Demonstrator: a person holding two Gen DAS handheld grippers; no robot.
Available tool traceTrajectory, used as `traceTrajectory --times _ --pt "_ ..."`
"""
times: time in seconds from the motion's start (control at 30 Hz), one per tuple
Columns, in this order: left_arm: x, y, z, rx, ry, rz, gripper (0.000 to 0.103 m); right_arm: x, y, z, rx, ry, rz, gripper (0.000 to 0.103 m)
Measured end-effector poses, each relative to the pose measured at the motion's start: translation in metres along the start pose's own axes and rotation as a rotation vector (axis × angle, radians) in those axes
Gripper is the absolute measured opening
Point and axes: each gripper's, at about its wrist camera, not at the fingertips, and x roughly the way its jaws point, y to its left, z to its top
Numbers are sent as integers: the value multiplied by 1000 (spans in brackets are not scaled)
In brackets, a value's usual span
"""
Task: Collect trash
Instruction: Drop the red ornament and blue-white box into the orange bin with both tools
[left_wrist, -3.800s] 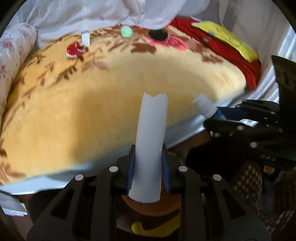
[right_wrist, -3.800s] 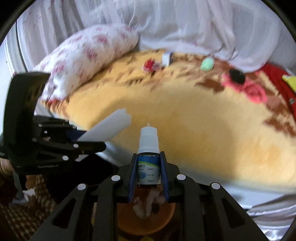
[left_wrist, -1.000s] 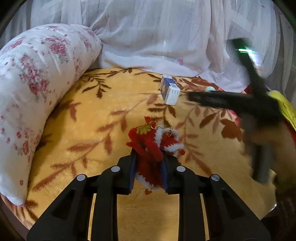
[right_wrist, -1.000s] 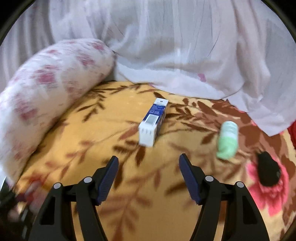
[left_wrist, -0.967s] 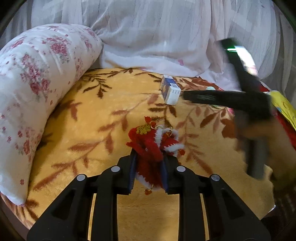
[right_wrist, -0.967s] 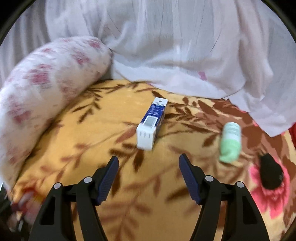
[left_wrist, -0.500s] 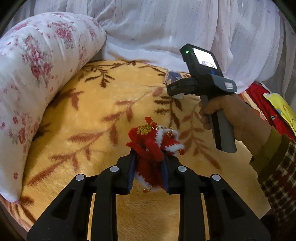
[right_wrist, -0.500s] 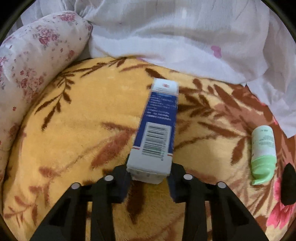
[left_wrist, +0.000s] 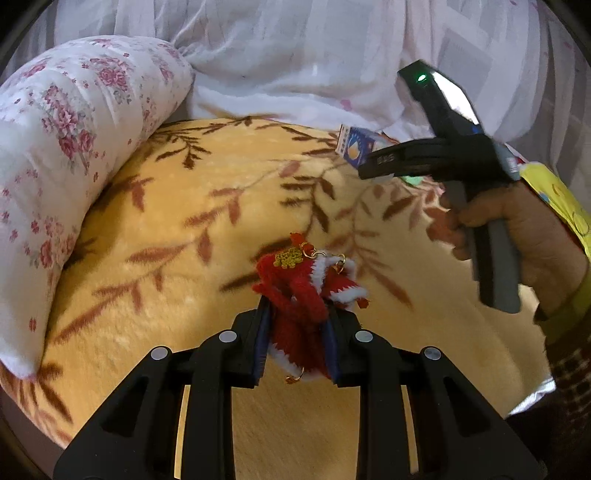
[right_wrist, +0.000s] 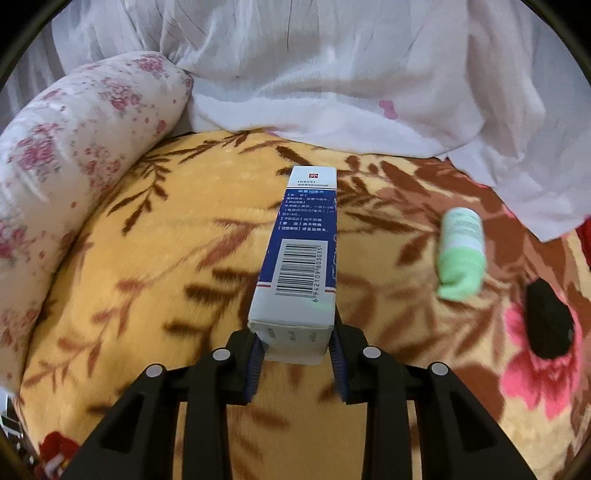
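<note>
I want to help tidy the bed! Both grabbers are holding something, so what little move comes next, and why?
Probably carry both away to the trash. The left gripper pinches the red pipe-cleaner ornament, and the right gripper clamps the blue-and-white medicine box. A green bottle lies on the blanket, but neither gripper is free.

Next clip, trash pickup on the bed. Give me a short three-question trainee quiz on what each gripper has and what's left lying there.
1. True or false: the left gripper is shut on the red plush ornament.
2. What does the right gripper clamp: A) green bottle, B) blue-and-white box, C) pillow?
3. Fill in: the green bottle lies on the ___ blanket.

Key: 1 true; 2 B, the blue-and-white box; 3 yellow.
</note>
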Motion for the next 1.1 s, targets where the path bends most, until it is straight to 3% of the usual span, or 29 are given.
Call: traceTrajectory --times 0.3,0.43,0.6,0.77,0.9,1.1 --pt "-43 -26 -38 63 21 -45 24 -114 -3 -84 -60 -67 78 31" --pt "-69 -42 -55 116 15 -77 24 -173 1 -139 -106 -79 126 31" --pt "-90 -64 -85 168 68 -157 24 -226 7 -213 -138 -57 193 31" --pt "-97 -83 -122 218 150 -204 24 -238 7 -274 -115 25 243 31" --pt "-94 -88 -148 229 212 -217 24 -222 11 -318 -102 139 259 31" --pt "-77 -86 -168 220 304 -200 25 -191 11 -355 -77 260 266 31"
